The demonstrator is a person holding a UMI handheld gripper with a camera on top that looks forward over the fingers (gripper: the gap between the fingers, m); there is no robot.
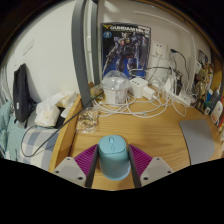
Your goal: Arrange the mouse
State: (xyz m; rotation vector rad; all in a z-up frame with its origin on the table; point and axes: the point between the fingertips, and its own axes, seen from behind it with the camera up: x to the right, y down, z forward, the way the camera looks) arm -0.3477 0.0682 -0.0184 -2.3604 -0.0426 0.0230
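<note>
Between the pads, at 6 o'clock, the gripper (113, 166) pinches the blue mouse (113, 155), which should be lowered flat onto the desk (170, 133), gently.

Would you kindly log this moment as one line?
claw: shut on light-blue rounded mouse | above wooden desk | not yet placed

A big box (124, 48) stands against the wall at the back of the desk. It has writing across the top, but the letters are too small to read.
</note>
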